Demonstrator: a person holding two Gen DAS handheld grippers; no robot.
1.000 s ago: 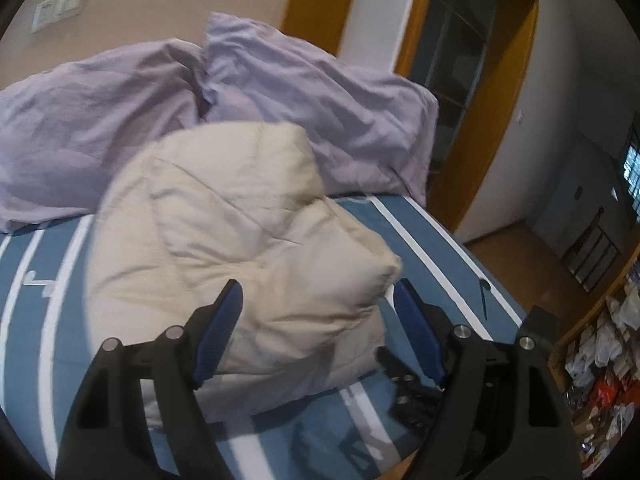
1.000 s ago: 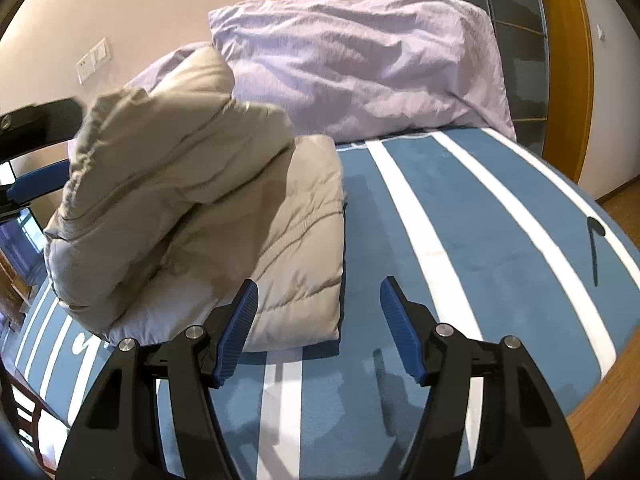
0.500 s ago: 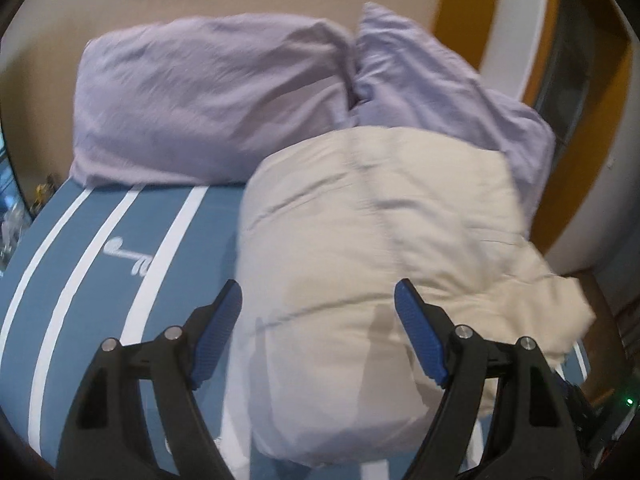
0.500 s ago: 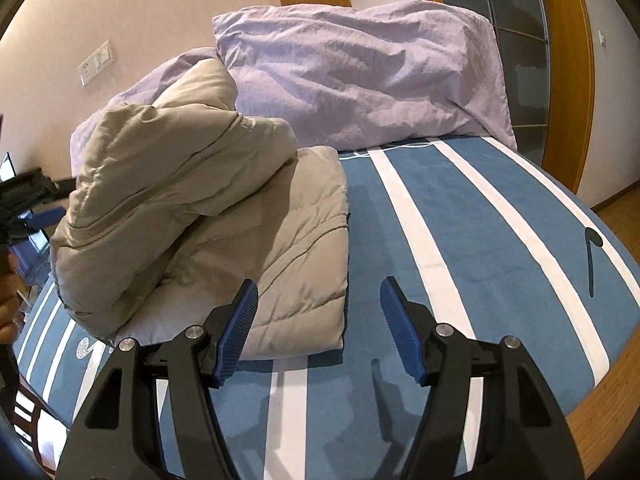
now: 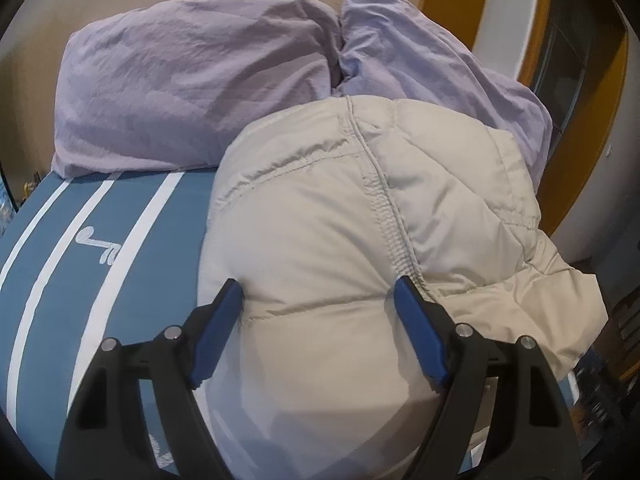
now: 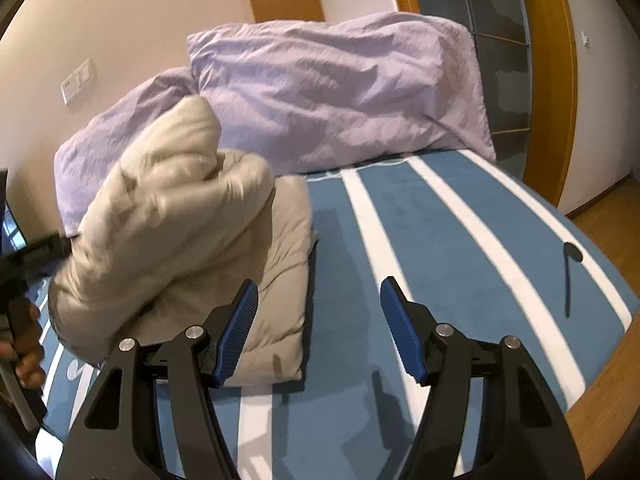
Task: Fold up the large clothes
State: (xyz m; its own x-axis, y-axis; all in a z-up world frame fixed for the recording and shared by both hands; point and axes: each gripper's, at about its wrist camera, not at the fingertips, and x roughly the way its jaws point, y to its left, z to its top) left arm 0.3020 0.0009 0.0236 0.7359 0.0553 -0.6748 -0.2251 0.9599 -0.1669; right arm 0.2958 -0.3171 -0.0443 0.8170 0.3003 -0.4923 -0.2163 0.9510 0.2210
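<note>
A beige puffer jacket [image 5: 340,232] lies bundled in thick folds on the blue striped bed cover [image 5: 60,240]. My left gripper [image 5: 318,284] is open and pushed down against the jacket's near bulge, which fills the gap between its blue pads. In the right wrist view the jacket [image 6: 168,248] sits at the left, its upper fold raised and blurred. The left gripper's black body [image 6: 36,254] touches that fold's left side, with a hand [image 6: 24,344] below it. My right gripper [image 6: 320,284] hangs open over the bed cover [image 6: 440,240], beside the jacket's lower right corner, holding nothing.
Two lilac pillows [image 5: 192,92] [image 5: 420,68] lean against the wall behind the jacket, shown in the right wrist view as well [image 6: 340,96]. The bed's wooden edge [image 6: 600,400] runs at the right, with a wooden floor beyond. An orange door frame [image 6: 552,80] stands behind.
My left gripper swung round to face the pillows and sank onto the jacket, whose bulge now sits between its fingers. The jacket's top fold shifted. My right gripper drew back slightly.
</note>
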